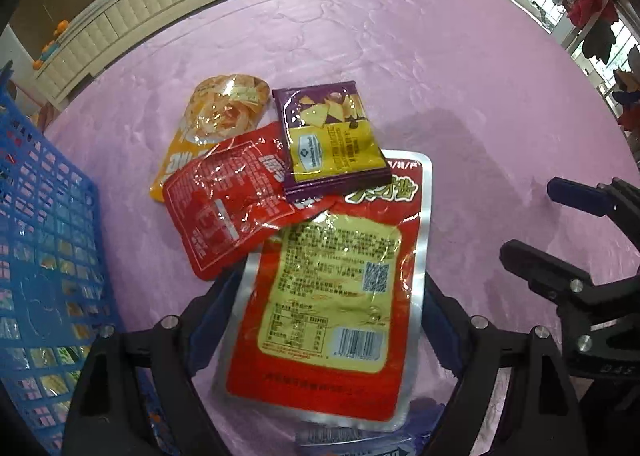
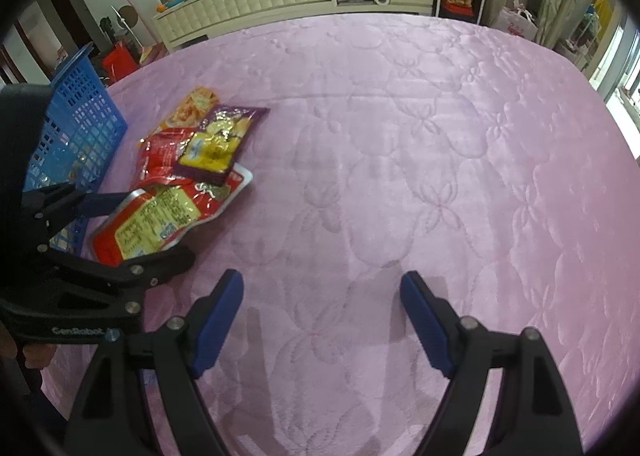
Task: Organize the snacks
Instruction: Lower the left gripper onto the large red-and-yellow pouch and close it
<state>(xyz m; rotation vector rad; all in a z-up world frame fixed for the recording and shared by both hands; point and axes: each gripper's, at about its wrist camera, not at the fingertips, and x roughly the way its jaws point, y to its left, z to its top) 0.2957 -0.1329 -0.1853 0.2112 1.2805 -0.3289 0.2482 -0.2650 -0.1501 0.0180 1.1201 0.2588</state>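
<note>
Evenly and brightly lit, daylight entering from windows point(image 2: 624, 72) at the right edge, blown out to white there. Soft grey shadows on the pink quilted cover point(image 2: 400, 136) at lower centre. Strong glare streaks across the glossy snack packets point(image 1: 328, 284). Heavy fisheye bending toward the edges, black vignette in all corners. Slightly soft, hazy focus throughout; background furniture blurred.
</note>
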